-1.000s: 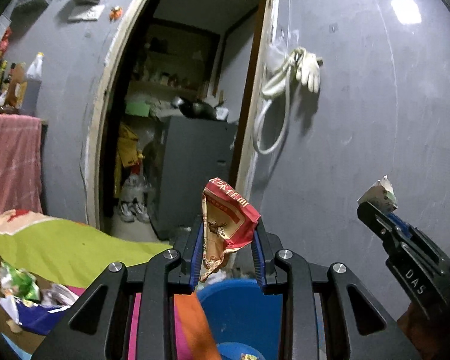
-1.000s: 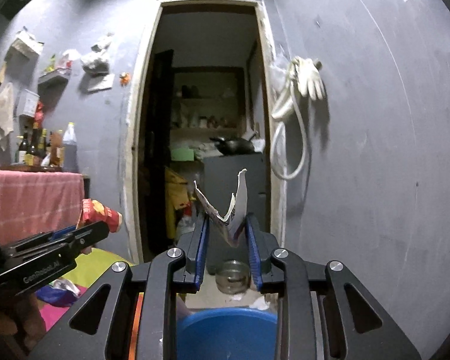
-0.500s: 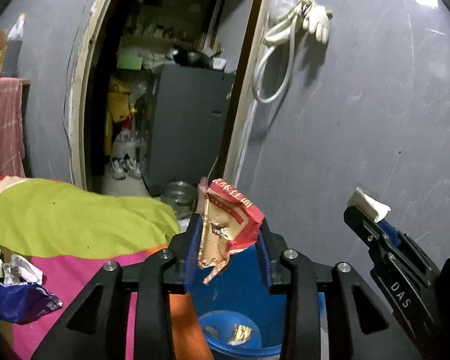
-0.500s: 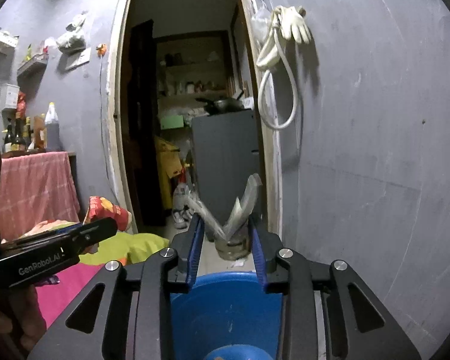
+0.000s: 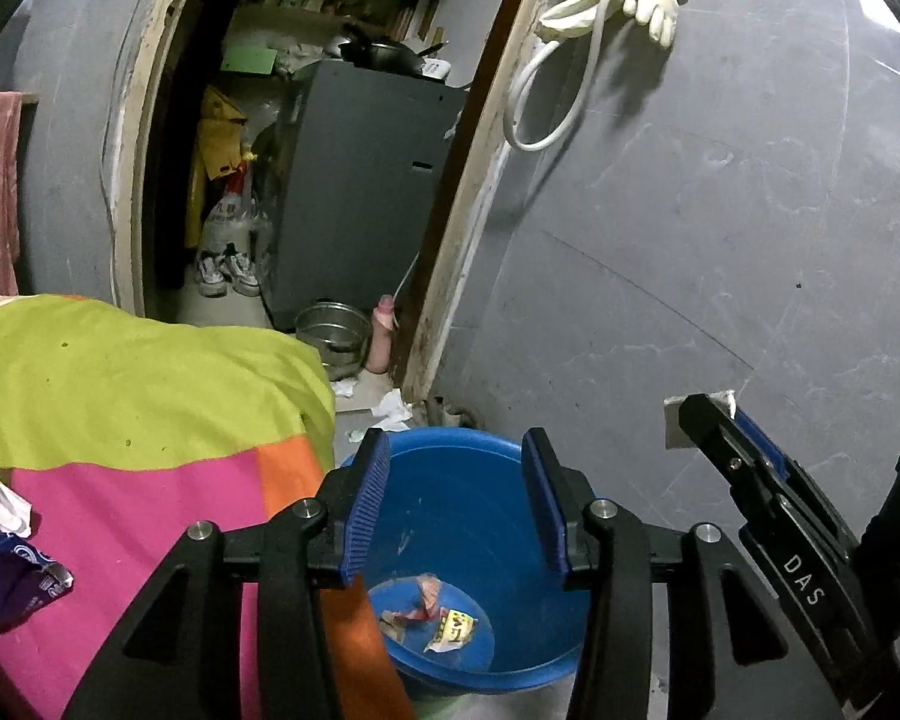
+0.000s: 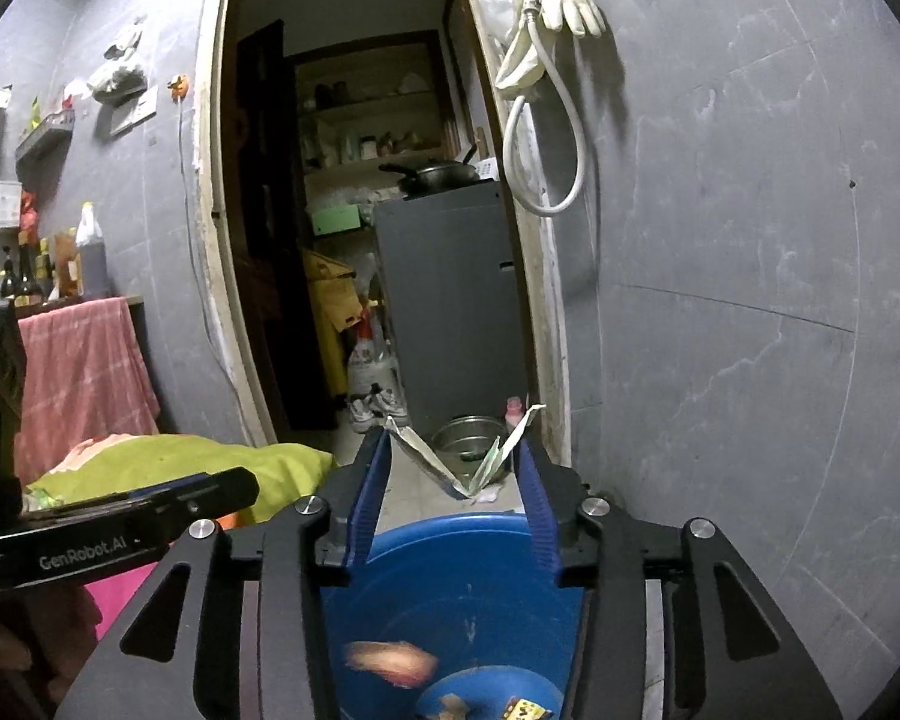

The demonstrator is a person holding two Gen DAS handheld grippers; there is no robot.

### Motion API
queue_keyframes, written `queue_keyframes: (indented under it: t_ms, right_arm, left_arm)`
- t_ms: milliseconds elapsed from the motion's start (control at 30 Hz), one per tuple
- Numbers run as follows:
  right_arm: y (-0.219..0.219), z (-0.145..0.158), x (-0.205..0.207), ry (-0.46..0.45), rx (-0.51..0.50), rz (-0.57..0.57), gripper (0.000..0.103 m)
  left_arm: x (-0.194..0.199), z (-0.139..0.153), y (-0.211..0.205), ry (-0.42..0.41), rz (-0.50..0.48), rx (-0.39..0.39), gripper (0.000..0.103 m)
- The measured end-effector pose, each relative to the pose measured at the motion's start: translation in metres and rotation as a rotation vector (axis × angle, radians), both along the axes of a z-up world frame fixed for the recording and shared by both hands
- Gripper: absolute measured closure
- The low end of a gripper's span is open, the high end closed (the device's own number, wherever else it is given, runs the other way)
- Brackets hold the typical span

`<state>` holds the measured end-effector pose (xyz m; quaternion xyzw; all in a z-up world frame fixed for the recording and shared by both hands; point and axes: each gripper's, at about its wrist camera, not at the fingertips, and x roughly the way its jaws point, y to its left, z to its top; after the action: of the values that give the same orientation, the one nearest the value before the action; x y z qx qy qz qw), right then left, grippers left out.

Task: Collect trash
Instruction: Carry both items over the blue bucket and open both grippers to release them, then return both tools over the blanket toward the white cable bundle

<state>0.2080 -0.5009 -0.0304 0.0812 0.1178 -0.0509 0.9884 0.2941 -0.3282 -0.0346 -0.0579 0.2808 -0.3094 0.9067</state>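
Observation:
My left gripper (image 5: 455,444) hangs over the blue bucket (image 5: 468,516), its jaws opening with nothing between them. A red wrapper (image 5: 417,600) lies on the bucket's bottom beside a yellow scrap (image 5: 457,627). In the right wrist view the red wrapper (image 6: 390,663) is a blur inside the bucket (image 6: 462,570). My right gripper (image 6: 455,441) is also above the bucket, and its jaws are opening. A folded white paper (image 6: 450,471) spreads in a V between them, its ends still against both pads. The right gripper (image 5: 708,420) shows at the right edge, the left gripper (image 6: 234,483) at the left.
A bed with a green and pink cover (image 5: 120,390) lies left of the bucket, with more wrappers (image 5: 6,576) on it. A metal pot (image 5: 333,330), floor tissues (image 5: 393,411) and a grey cabinet (image 5: 360,180) sit at the doorway. A hose and glove (image 5: 570,60) hang on the right wall.
Both grippers dropped toward the bucket and tilted down. The left jaws widened and the red wrapper fell into the bucket. The right jaws widened and the paper unfolded between them.

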Motion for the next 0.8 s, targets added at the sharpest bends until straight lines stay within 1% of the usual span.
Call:
queue_keyframes:
  t_ms: [67,133,200,300,367,400,433,467,567,633,767,800]
  right_arm:
    - [0.0,0.001,0.0,0.0,0.003,0.002,0.059]
    - [0.0,0.002,0.0,-0.002,0.002,0.0,0.057]
    - [0.0,0.005,0.0,-0.006,0.003,0.004,0.054]
    - [0.003,0.013,-0.002,-0.02,-0.004,0.007,0.054]
    - [0.007,0.021,-0.006,-0.035,-0.009,0.008,0.051]
    - [0.009,0.025,-0.008,-0.045,-0.01,0.009,0.044]
    - [0.012,0.031,-0.012,-0.062,-0.012,0.012,0.033]
    - [0.014,0.035,-0.015,-0.075,-0.013,0.014,0.03]
    - [0.026,0.051,-0.022,-0.105,-0.027,0.029,0.027]
    - [0.035,0.061,-0.027,-0.127,-0.028,0.044,0.022]
    - [0.057,0.078,-0.037,-0.168,-0.036,0.069,0.011]
    - [0.063,0.081,-0.039,-0.177,-0.034,0.077,0.006]
  left_arm:
    - [0.001,0.003,0.002,-0.008,0.009,-0.004,0.063]
    - [-0.002,0.008,0.006,-0.016,0.02,-0.016,0.057]
    - [-0.004,0.013,0.013,-0.029,0.036,-0.032,0.054]
    - [-0.01,0.027,0.023,-0.057,0.054,-0.046,0.054]
    - [-0.015,0.038,0.034,-0.086,0.072,-0.048,0.047]
    - [-0.017,0.043,0.039,-0.096,0.081,-0.056,0.042]
    - [-0.019,0.047,0.046,-0.107,0.092,-0.066,0.038]
    - [-0.023,0.053,0.055,-0.121,0.108,-0.075,0.037]
    - [-0.03,0.066,0.076,-0.145,0.144,-0.076,0.033]
    - [-0.035,0.074,0.094,-0.163,0.173,-0.075,0.021]
    - [-0.047,0.087,0.132,-0.194,0.228,-0.079,0.012]
    - [-0.05,0.09,0.14,-0.2,0.241,-0.075,0.006]
